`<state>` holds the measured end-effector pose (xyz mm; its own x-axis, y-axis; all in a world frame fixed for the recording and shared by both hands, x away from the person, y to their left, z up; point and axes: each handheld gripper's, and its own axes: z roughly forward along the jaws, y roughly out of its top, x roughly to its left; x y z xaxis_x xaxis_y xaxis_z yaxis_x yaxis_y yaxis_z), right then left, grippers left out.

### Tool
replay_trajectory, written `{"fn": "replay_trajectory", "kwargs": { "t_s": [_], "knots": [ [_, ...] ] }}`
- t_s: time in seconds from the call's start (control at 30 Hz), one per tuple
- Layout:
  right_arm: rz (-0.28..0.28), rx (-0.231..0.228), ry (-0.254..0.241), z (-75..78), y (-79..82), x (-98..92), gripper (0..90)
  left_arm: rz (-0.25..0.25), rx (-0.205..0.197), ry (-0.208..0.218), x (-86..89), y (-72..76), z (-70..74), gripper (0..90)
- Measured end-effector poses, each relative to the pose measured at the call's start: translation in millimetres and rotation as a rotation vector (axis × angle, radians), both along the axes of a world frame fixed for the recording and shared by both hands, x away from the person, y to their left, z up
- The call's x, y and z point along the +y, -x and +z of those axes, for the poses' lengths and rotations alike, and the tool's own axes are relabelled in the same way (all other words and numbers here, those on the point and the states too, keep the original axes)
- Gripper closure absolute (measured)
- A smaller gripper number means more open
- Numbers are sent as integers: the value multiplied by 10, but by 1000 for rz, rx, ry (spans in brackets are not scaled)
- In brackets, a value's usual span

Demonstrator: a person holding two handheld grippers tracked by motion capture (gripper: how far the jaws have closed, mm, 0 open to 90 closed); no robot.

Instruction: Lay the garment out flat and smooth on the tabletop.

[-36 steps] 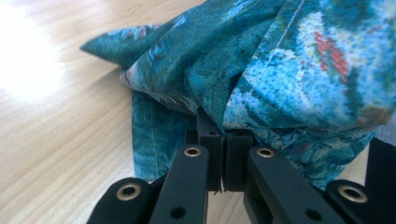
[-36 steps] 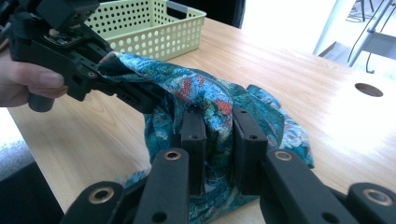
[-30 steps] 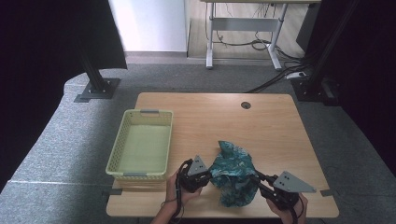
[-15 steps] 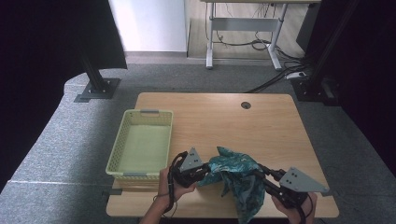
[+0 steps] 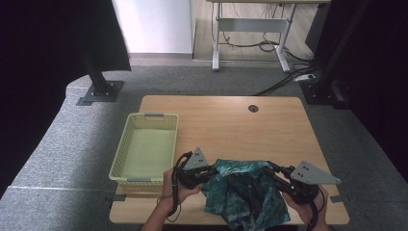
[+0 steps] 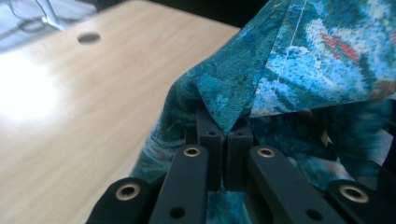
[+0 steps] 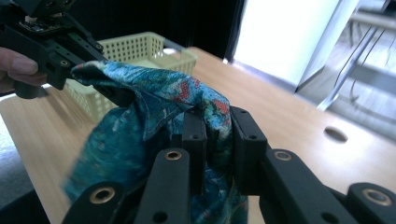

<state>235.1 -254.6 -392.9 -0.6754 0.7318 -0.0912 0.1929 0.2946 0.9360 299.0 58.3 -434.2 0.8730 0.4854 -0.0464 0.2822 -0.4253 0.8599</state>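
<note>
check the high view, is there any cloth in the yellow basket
No, the yellow basket holds nothing; the teal patterned cloth hangs between both tongs beside it.

A wooden table (image 5: 284,130) carries a yellow basket (image 5: 146,147).

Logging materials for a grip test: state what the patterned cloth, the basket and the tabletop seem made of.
Patterned cloth: soft woven fabric, matte; it folds and drapes, with a stitched hem showing. Basket: probably moulded plastic, pale yellow, with perforated walls. Tabletop: light wood grain, smooth with a slight sheen; whether solid wood or laminate can't be told.
</note>
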Motion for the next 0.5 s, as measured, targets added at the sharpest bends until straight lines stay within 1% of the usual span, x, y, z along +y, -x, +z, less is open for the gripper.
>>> {"fn": "replay_trajectory", "kwargs": {
  "t_s": [0.03,0.13,0.27,0.37,0.5],
  "knots": [
    [-2,21,-3,-75,-31,-8,769,0,11,0,-10,-10,-51,883],
    [-4,61,4,-250,-98,-13,768,-5,36,-11,-40,-29,-176,881],
    [-3,102,-10,-407,-165,-34,767,-5,74,-27,-70,-70,-329,879],
    [-7,117,-10,-483,-188,-35,766,-3,85,-40,-78,-79,-392,877],
    [-8,125,-2,-554,-200,-23,764,2,89,-42,-86,-87,-422,874]
  ]
}}
